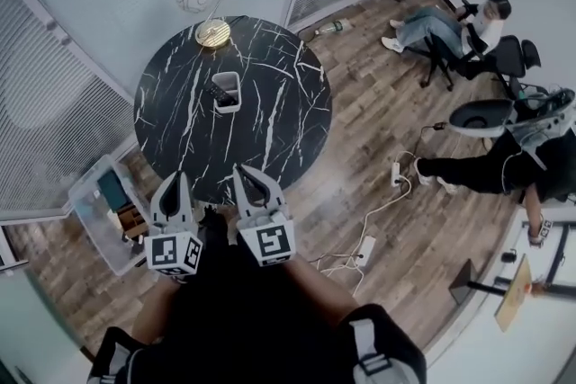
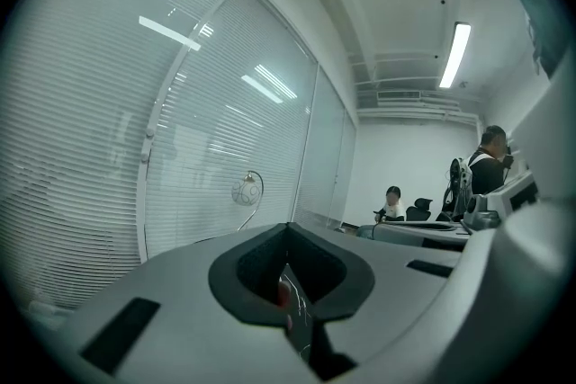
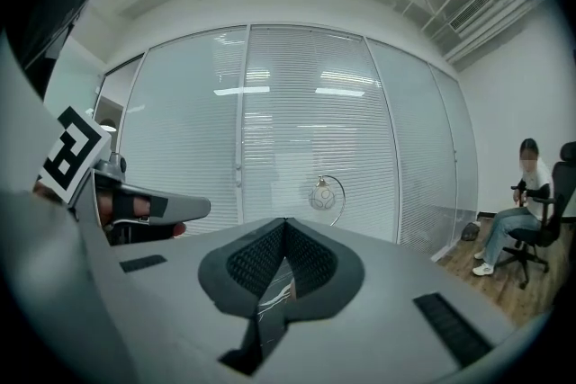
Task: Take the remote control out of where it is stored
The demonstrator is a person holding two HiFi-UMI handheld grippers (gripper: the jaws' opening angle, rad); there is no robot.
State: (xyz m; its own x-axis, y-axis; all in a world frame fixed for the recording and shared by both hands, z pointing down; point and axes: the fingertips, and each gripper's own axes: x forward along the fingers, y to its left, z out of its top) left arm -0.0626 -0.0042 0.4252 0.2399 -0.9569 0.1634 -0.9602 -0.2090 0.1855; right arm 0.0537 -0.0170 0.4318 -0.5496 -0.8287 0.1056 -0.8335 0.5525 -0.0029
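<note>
On the round black marble table stands a small white holder with the dark remote control sticking out of it. Both grippers hover at the table's near edge, well short of the holder. My left gripper has its jaws together with nothing between them, and so does my right gripper. In the left gripper view the left gripper points level toward the blinds, and the right gripper does the same in the right gripper view. The holder is hidden in both gripper views.
A gold-based lamp stands at the table's far edge. A clear plastic bin sits on the floor to the left. Power strips and cables lie to the right. Seated people and office chairs are at the far right. Glass walls with blinds enclose the back.
</note>
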